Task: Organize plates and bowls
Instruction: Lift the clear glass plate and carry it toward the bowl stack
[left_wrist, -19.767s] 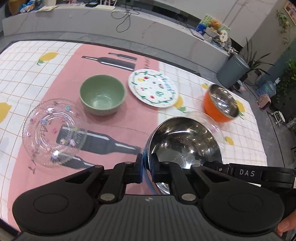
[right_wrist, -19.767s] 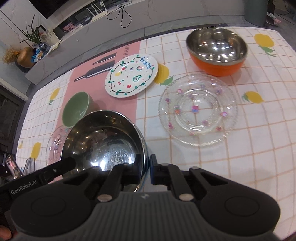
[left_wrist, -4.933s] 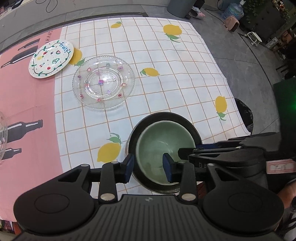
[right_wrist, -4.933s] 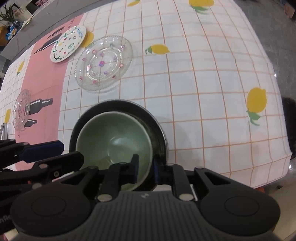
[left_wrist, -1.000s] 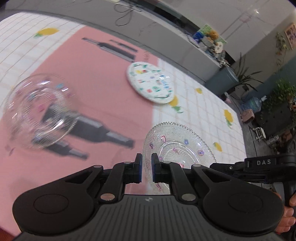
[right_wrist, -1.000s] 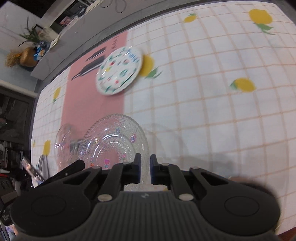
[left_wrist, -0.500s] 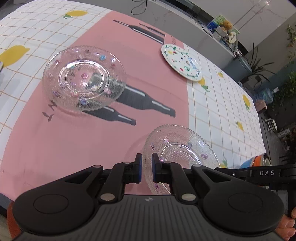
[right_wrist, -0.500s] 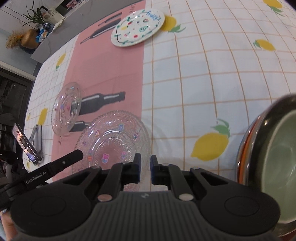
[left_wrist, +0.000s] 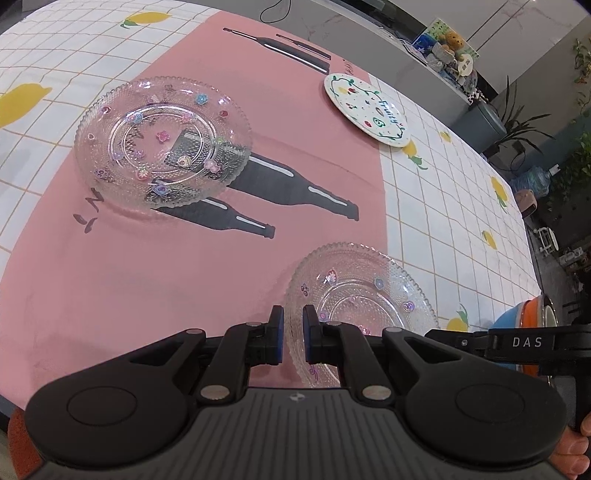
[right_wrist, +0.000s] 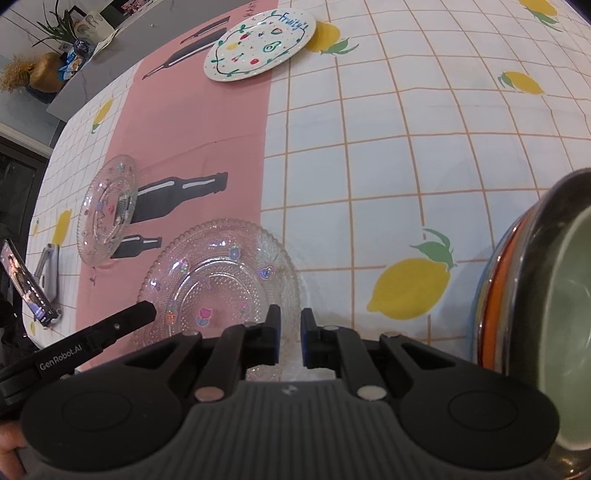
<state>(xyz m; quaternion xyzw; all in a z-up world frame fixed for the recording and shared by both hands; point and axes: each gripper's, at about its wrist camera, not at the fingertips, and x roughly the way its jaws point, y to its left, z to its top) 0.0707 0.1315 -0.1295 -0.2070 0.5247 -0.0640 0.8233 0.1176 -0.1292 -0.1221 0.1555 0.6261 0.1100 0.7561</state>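
A clear glass plate with flower stickers (left_wrist: 364, 302) (right_wrist: 221, 273) lies low over the pink strip of the tablecloth, held by both grippers. My left gripper (left_wrist: 293, 332) is shut on its left rim. My right gripper (right_wrist: 289, 334) is shut on its near rim. Whether the plate rests on the cloth I cannot tell. A second, similar glass plate (left_wrist: 162, 144) (right_wrist: 107, 210) sits further left on the pink strip. A white plate painted with fruit (left_wrist: 367, 110) (right_wrist: 258, 44) lies at the far side. A green bowl (right_wrist: 561, 332) sits nested in a steel bowl inside an orange one (right_wrist: 498, 295) at the right.
A phone on a small stand (right_wrist: 26, 284) stands at the table's left edge. A grey counter with a plant and clutter (left_wrist: 447, 48) runs behind the table. The lemon-print white cloth (right_wrist: 388, 166) stretches between the plates and the bowl stack. A hand (left_wrist: 572, 454) holds the other gripper's handle.
Both grippers have come down and across the table with the glass plate still clamped. The bowl stack has come into the right wrist view. In the last half second little has shifted.
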